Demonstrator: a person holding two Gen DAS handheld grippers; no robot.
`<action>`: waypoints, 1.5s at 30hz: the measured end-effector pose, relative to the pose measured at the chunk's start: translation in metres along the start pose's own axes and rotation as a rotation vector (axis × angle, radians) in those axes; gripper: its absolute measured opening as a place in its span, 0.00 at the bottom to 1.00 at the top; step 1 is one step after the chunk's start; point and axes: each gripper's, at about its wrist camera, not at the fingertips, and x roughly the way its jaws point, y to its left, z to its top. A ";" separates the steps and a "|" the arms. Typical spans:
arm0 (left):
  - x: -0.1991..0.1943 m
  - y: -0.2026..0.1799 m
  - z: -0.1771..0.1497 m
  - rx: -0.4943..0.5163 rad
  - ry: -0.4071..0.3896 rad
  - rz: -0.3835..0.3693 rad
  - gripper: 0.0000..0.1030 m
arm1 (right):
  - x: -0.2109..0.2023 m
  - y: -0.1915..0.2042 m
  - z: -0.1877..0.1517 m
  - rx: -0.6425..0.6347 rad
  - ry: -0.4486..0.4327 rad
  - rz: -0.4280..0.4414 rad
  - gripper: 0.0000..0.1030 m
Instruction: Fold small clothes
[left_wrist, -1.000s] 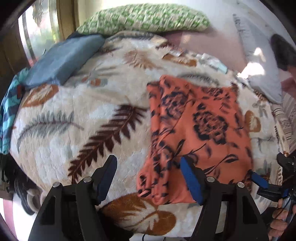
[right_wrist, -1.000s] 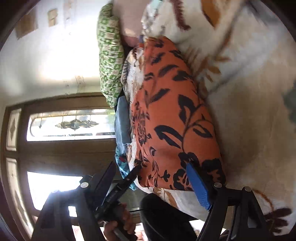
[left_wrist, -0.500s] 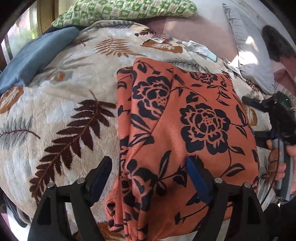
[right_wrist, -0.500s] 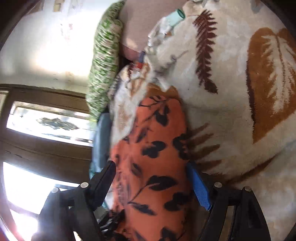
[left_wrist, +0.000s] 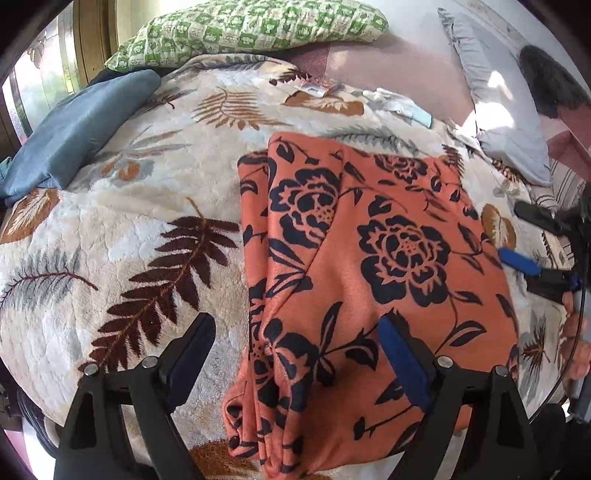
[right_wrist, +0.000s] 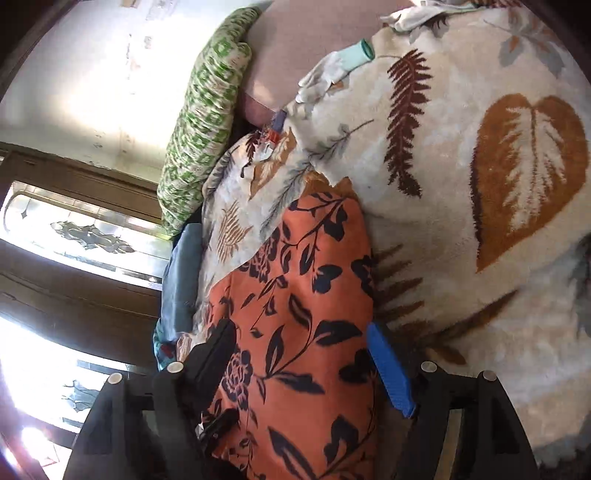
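A big soft blanket (left_wrist: 122, 229) with brown leaves covers the bed. Far ahead of the left fingers lies a green checked pillow (left_wrist: 255, 26). A blue pillow (left_wrist: 74, 129) sits off to their left, and a grey pillow (left_wrist: 495, 103) is far to the right. Some small white bits (left_wrist: 399, 103) lie on the blanket past the cloth.

The orange flowered cloth (left_wrist: 369, 266) lies folded on the blanket. It runs out in front of both grippers.

The left gripper (left_wrist: 299, 354) is spread wide and holds nothing. The cloth's near left edge lies between its fingers.

The right gripper (right_wrist: 303, 365) is turned on its side. It is spread wide too, and the cloth's right edge sits between its fingers, not pinched. A hand (left_wrist: 576, 339) holds it low by the bed.
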 end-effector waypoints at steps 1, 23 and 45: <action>-0.007 0.000 0.002 -0.002 -0.021 -0.019 0.88 | -0.005 0.000 -0.005 -0.003 0.010 0.005 0.74; -0.002 0.011 -0.006 0.004 0.023 -0.003 0.88 | 0.007 0.034 -0.050 -0.154 0.049 -0.225 0.59; 0.016 0.060 -0.032 -0.208 0.216 -0.346 0.59 | 0.059 0.034 -0.059 -0.136 0.187 0.007 0.67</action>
